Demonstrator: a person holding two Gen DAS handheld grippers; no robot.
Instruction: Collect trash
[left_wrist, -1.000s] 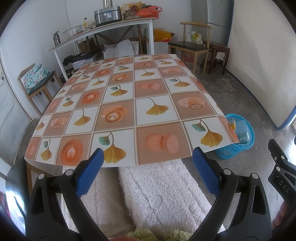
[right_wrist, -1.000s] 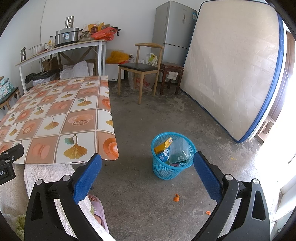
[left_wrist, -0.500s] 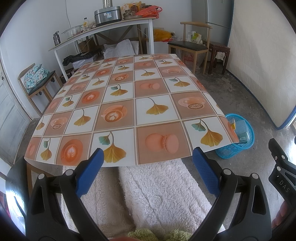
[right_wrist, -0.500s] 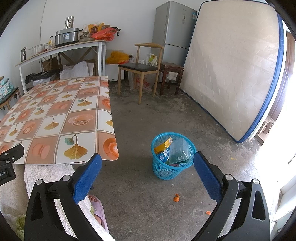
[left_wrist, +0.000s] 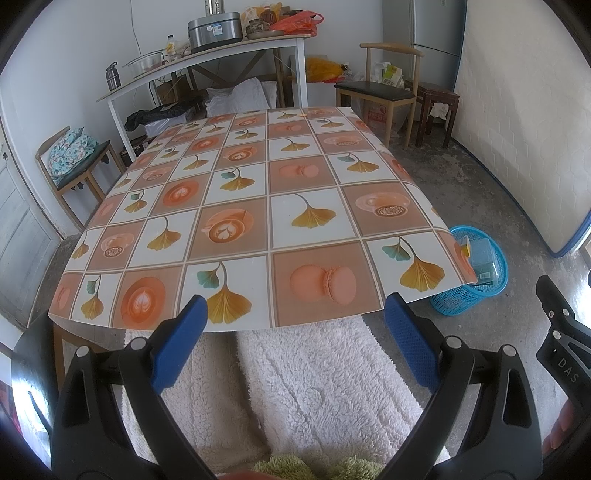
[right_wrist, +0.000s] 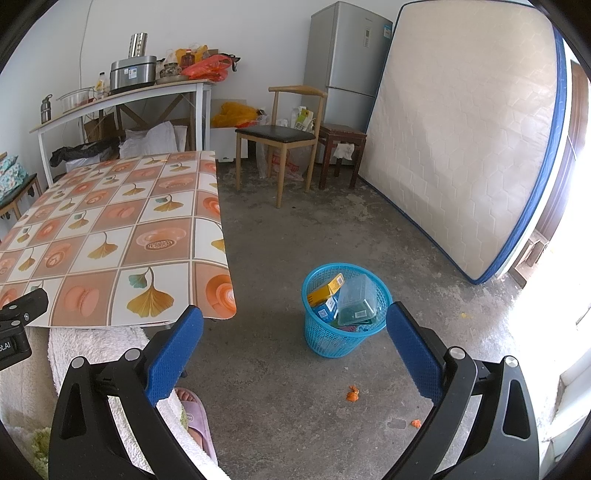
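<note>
Remaining: orange scrap (right_wrist: 352, 393) on the floor, near side of the blue basket (right_wrist: 341, 341), directly ahead of right hand-held gripper (right_wrist: 294, 347), the nearer; left hand-held gripper (left_wrist: 293, 338) faces the bare surface (left_wrist: 258, 206). Both spread apart, empty.

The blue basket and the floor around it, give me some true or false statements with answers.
1. The blue basket stands on the floor beside the table. True.
2. The basket is empty. False: it holds boxes and a clear container.
3. Orange scraps lie on the floor near the basket. True.
4. The right tool grips a box. False: it is open and holds nothing.
5. The left tool is open. True.
</note>
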